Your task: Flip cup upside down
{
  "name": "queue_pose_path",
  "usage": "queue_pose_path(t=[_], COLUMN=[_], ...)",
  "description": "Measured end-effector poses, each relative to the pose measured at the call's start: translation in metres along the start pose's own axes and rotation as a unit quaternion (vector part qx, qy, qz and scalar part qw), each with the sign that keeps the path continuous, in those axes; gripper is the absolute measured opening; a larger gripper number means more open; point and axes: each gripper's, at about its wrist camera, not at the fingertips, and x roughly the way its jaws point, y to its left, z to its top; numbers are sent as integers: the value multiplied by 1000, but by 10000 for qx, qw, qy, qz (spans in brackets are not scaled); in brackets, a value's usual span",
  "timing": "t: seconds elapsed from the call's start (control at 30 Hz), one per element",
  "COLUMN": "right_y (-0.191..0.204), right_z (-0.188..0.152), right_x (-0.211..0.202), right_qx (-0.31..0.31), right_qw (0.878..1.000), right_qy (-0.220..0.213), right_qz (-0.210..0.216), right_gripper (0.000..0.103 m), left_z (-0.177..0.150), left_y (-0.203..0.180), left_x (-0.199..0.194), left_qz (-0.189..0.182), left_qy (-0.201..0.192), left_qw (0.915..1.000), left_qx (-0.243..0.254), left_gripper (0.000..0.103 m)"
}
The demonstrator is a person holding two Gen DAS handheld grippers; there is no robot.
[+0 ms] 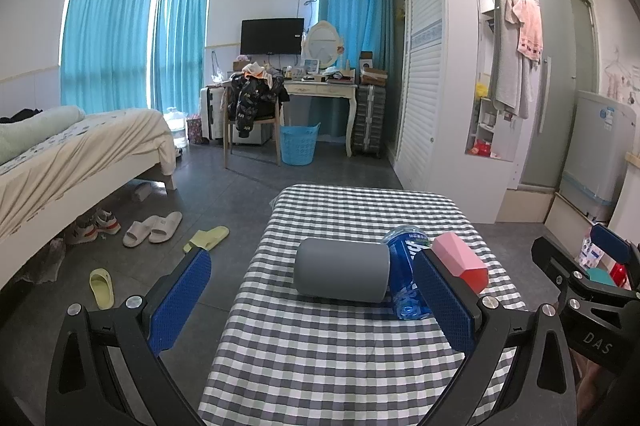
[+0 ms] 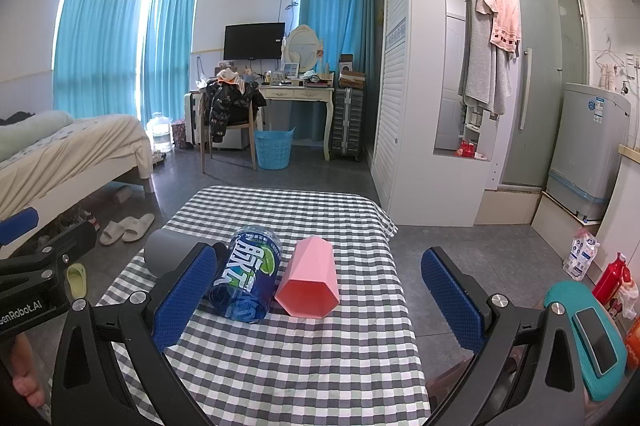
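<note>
Three cups lie on their sides in a row: grey cup (image 1: pixel 342 275), blue cup (image 2: pixel 245 276), pink cup (image 2: pixel 309 278).

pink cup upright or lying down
Lying down: the pink cup rests on its side on the checked tablecloth, open mouth facing the camera, beside the blue bottle.

grey cup (image 2: pixel 160 252) half-hidden, bottle (image 1: pixel 406 272) partly — covered

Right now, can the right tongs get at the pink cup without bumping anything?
Probably yes. The right tongs are open, and the pink cup lies on its side straight ahead between the fingers. The blue bottle lies close on its left, so the left finger has little room.
</note>
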Motion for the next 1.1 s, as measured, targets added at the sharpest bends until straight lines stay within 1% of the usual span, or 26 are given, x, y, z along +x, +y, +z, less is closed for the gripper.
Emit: queue_pose_path(t=[0.07, 0.37, 0.4, 0.43, 0.53, 0.63, 0.73, 0.8, 0.93, 1.03, 1.1], right_y=[0, -2, -2, 6, 12, 24, 43, 50, 55, 59, 65], right_z=[0, -2, -2, -7, -7, -9, -12, -17, -25, -26, -29], right_x=[-1, -3, -4, 8, 11, 19, 34, 48, 74, 87, 96], right_qx=[-5, -13, -17, -46, -150, -277, -489, -636, -499, -431, -507], right_qw=[10000, 10000, 10000, 10000, 9998, 9992, 9975, 9956, 9935, 9923, 9913], right_qy=[1, 35, 42, 78, 123, 254, 412, 612, 948, 1070, 1125], right_qz=[1, 10, 19, 29, 76, 152, 299, 321, 380, 448, 459], right_gripper=[103, 103, 103, 103, 103, 103, 103, 103, 103, 98, 94], left_z=[6, -1, 4, 8, 9, 10, 9, 7, 3, 0, -3], left_y=[-7, 3, -2, -2, 6, 19, 31, 41, 57, 66, 69], left_x=[-2, 3, 2, 3, 8, 16, 24, 31, 40, 45, 51], left_qz=[-4, 53, 66, 106, 264, 300, 427, 495, 566, 603, 590], left_qy=[1, 54, 62, 60, 50, 132, 250, 333, 497, 608, 686], left_qw=[10000, 10000, 10000, 9999, 9996, 9993, 9983, 9976, 9960, 9950, 9945], left_qx=[9, -39, -38, -29, -49, -187, -300, -347, -477, -516, -519], left_gripper=[103, 103, 103, 103, 103, 103, 103, 103, 103, 103, 103])
